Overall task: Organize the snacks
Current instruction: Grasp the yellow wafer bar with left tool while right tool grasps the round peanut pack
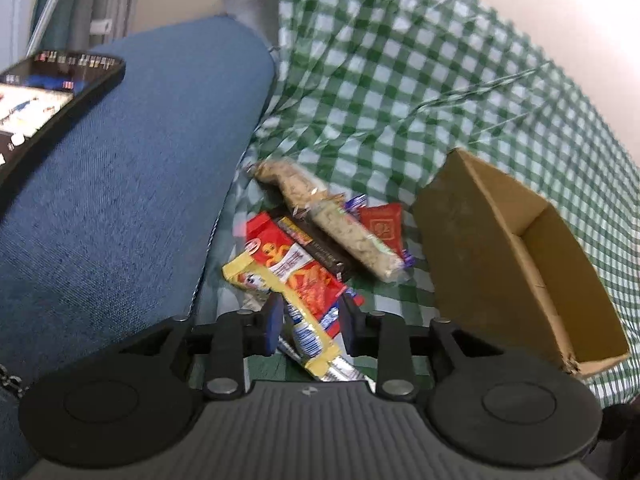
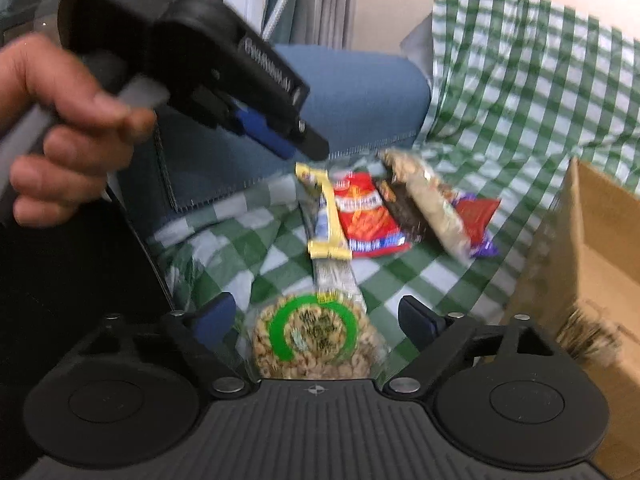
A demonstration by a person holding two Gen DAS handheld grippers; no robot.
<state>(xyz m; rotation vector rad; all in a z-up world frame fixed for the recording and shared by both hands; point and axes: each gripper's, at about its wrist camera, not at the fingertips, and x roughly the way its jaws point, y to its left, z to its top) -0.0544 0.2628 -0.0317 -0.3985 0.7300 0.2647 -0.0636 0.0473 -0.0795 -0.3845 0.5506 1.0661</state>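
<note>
A heap of snack packets lies on the green checked cloth: a yellow-edged packet, a red packet, a dark bar, a clear pack of nuts and a small red packet. My left gripper is open, its fingers on either side of the yellow-edged packet, not closed on it. It shows from outside in the right wrist view, hovering above the heap. My right gripper is open over a round bag of nuts with a green ring.
An open cardboard box stands to the right of the heap, also in the right wrist view. A blue cushion rises on the left with a phone on it. A hand holds the left gripper.
</note>
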